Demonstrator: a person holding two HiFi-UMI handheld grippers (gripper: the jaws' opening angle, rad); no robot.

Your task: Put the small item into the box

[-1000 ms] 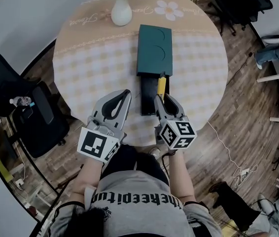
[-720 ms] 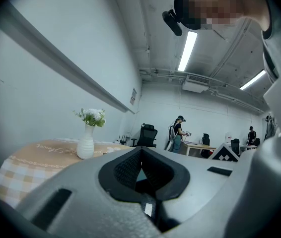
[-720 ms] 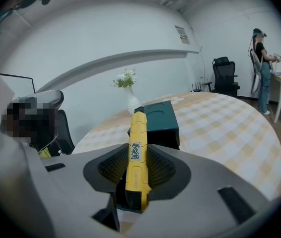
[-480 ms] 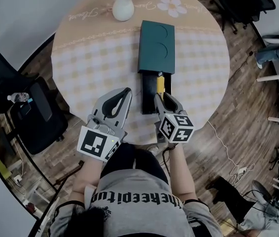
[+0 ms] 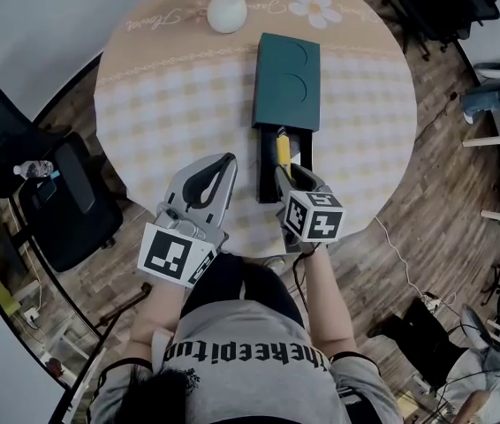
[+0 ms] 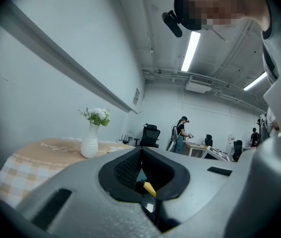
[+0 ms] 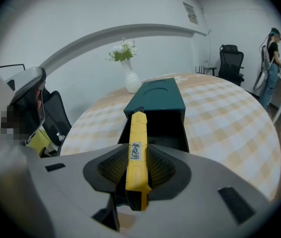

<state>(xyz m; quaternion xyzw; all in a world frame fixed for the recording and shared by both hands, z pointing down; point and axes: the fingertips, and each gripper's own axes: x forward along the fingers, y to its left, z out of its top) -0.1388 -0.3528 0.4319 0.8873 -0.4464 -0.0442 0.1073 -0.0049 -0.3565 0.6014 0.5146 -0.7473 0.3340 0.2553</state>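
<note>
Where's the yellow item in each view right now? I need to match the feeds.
Head view: yellow item, lower centre, held by the right gripper at the green box's open end.
Left gripper view: only a yellow sliver through the jaw opening, probably it.
Right gripper view: centre, clamped between the jaws.
Shared landmark: white vase, in all three.

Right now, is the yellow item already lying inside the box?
No, the yellow item is clamped between the fingers of the right gripper.
</note>
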